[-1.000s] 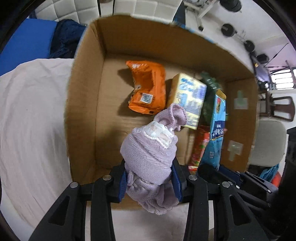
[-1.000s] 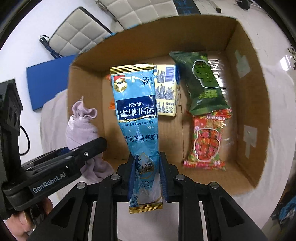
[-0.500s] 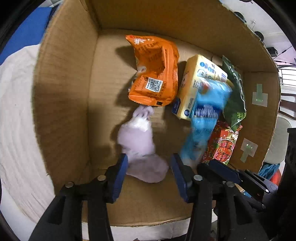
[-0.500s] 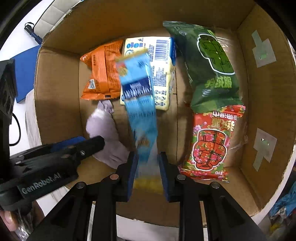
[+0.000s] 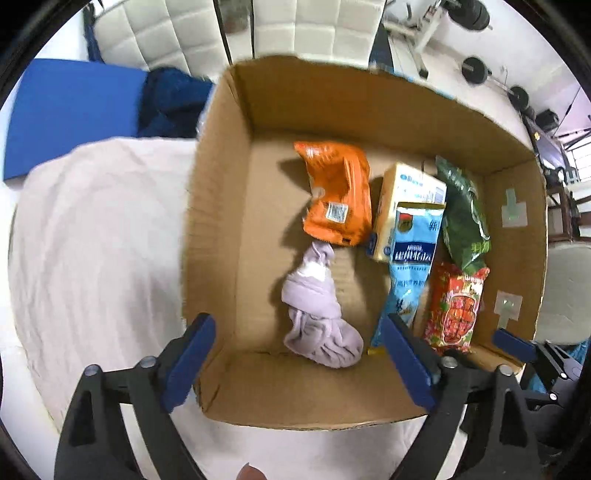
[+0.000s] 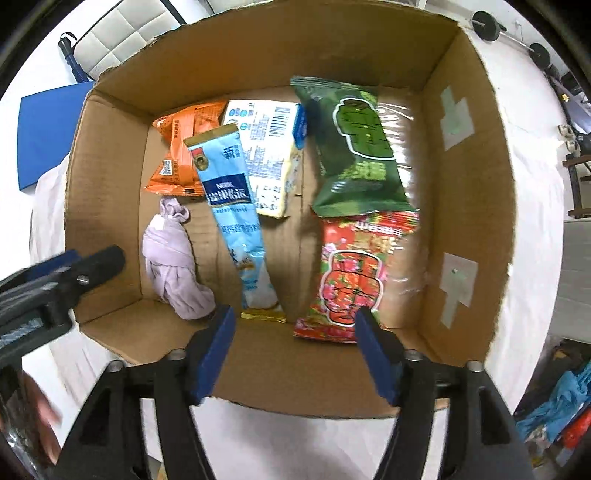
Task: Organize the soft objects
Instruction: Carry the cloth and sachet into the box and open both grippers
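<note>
A cardboard box (image 5: 218, 229) (image 6: 465, 192) sits on a white cloth. Inside lie a rolled lilac sock (image 5: 317, 314) (image 6: 173, 266), a blue milk-powder sachet (image 5: 410, 266) (image 6: 236, 221), an orange packet (image 5: 340, 195) (image 6: 181, 147), a pale yellow carton (image 5: 402, 195) (image 6: 269, 151), a green packet (image 5: 465, 218) (image 6: 354, 147) and a red packet (image 5: 458, 310) (image 6: 354, 273). My left gripper (image 5: 299, 365) is open and empty above the box's near wall, over the sock. My right gripper (image 6: 295, 350) is open and empty above the near wall, between sachet and red packet.
A blue mat (image 5: 70, 110) and dark blue fabric (image 5: 170, 103) lie beyond the box's left side. White padded chairs (image 5: 295, 26) stand behind it. The left gripper's body (image 6: 55, 291) shows at the left of the right wrist view. The white cloth (image 5: 96, 240) spreads left of the box.
Both grippers opened wide and pulled back up from the box. The lilac sock and the blue sachet, held a second ago, now lie on the box floor.
</note>
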### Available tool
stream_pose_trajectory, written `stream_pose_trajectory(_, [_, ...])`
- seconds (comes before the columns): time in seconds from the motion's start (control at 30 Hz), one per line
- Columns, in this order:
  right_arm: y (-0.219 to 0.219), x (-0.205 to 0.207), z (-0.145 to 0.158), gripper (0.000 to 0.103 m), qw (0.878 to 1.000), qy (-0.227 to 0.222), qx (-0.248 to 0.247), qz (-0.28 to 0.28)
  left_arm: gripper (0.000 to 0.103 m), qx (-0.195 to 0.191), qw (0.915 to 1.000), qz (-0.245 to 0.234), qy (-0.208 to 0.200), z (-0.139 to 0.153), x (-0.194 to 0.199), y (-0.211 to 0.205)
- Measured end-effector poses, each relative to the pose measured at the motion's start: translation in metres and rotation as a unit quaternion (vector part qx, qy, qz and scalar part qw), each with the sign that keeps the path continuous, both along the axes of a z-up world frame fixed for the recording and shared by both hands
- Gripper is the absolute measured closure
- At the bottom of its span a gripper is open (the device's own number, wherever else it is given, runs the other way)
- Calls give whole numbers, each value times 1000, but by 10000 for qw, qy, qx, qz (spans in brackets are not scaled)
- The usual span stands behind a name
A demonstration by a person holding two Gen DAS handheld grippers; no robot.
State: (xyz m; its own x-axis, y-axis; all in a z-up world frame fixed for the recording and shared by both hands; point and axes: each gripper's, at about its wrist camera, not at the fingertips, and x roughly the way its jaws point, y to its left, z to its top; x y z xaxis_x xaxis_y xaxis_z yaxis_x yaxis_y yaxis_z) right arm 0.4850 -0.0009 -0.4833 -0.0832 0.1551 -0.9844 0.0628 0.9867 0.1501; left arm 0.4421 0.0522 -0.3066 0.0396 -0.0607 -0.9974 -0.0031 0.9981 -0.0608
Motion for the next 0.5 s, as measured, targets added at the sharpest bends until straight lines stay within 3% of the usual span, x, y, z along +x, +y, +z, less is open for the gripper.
stream_pose_trajectory(0.03, [-2,-2,1,5,10000,-36,-33,2,8,24,10000,14,-29,2,-1,2])
stream_pose_trajectory(0.07, [-2,-3,2,4,9999,-77,-79,6,7,12,10000,35,-57,3,-2,2])
stream_pose_trajectory(0.23, [-10,-5,10,2,9987,-301,-406,-74,3,-56,9993,166,-320,10,-11,5])
stream_pose_trajectory(0.5, [-23,-8,32,0,9958,-639,-556,-345,3,188,9969,110,-759,32,-29,2])
